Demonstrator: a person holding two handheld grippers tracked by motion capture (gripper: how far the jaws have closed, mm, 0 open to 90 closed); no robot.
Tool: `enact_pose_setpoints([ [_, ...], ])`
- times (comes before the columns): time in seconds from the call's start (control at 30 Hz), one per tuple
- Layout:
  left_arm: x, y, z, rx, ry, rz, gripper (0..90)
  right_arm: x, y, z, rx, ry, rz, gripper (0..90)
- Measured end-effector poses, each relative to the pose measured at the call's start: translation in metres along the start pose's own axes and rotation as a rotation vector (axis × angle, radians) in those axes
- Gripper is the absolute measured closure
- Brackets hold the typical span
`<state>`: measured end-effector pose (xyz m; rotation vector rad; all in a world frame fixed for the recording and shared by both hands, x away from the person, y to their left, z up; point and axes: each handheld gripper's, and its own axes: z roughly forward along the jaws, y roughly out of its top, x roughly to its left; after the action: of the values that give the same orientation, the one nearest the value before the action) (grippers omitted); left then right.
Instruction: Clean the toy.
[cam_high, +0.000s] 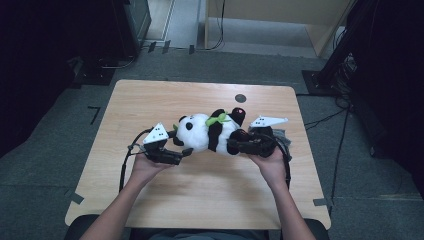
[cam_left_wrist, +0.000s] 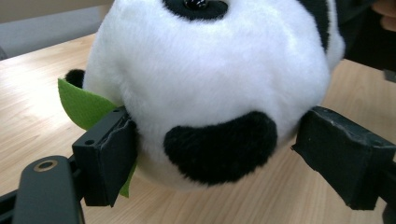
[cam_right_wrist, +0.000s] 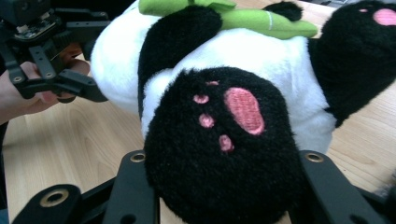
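Black and white toy: a soft panda (cam_high: 212, 133) lies on its side in the middle of the wooden table (cam_high: 150, 100)
Panda head: it faces the person's left side, big and white with a black ear
Green leaf: a green felt bit (cam_left_wrist: 81, 105) sticks out by the head, and more green (cam_right_wrist: 243, 18) lies on the tummy
Left gripper (cam_high: 181, 152): its two black jaws sit on each side of the panda's head (cam_left_wrist: 210, 93) and press into the fur, so it is holding the head
Right gripper (cam_high: 240, 146): its jaws squeeze a black foot (cam_right_wrist: 224, 144) with pink paw pads
Hands: one hand holds each gripper, low by the near side of the table
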<state>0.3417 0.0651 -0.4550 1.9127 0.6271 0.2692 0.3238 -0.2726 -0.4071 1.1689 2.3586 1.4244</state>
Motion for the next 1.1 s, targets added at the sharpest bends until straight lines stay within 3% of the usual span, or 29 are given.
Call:
enact_pose_setpoints([
  [0.1, 0.002, 0.000, -0.001, 0.001, 0.016, -0.022, 23.9, 0.005, 0.000, 0.004, 0.017, -0.005, -0.008, 59.8],
  [0.23, 0.003, 0.000, -0.001, 0.034, 0.011, -0.062, 44.5, 0.005, 0.000, 0.008, 0.031, -0.015, -0.003, 58.1],
  [0.3, 0.003, 0.000, -0.001, 0.046, 0.015, -0.066, 53.4, 0.004, -0.001, 0.009, 0.027, -0.034, -0.014, 56.0],
  [0.4, 0.002, 0.003, -0.003, 0.060, 0.020, -0.065, 59.7, 0.003, -0.004, 0.011, 0.015, -0.047, -0.034, 52.7],
  [0.53, 0.005, 0.005, -0.007, 0.056, -0.011, -0.118, 65.1, 0.001, -0.007, 0.011, -0.024, -0.049, -0.069, 41.5],
  [0.63, 0.008, 0.006, -0.007, 0.068, -0.028, -0.143, 66.9, 0.000, -0.011, 0.011, -0.072, -0.041, -0.145, 35.3],
  [0.7, 0.011, 0.006, -0.008, 0.069, -0.033, -0.162, 66.9, 0.000, -0.015, 0.013, -0.098, -0.038, -0.171, 34.2],
  [0.9, 0.019, 0.008, -0.016, 0.068, -0.006, -0.193, 66.7, -0.005, -0.017, 0.004, -0.124, 0.001, -0.118, 29.8],
  [1.0, 0.026, 0.008, -0.023, 0.046, 0.003, -0.225, 66.5, -0.009, -0.023, -0.002, -0.174, 0.020, -0.131, 24.8],
  [1.1, 0.028, 0.011, -0.029, 0.029, -0.007, -0.249, 66.4, -0.014, -0.030, -0.002, -0.180, 0.043, -0.134, 18.7],
])
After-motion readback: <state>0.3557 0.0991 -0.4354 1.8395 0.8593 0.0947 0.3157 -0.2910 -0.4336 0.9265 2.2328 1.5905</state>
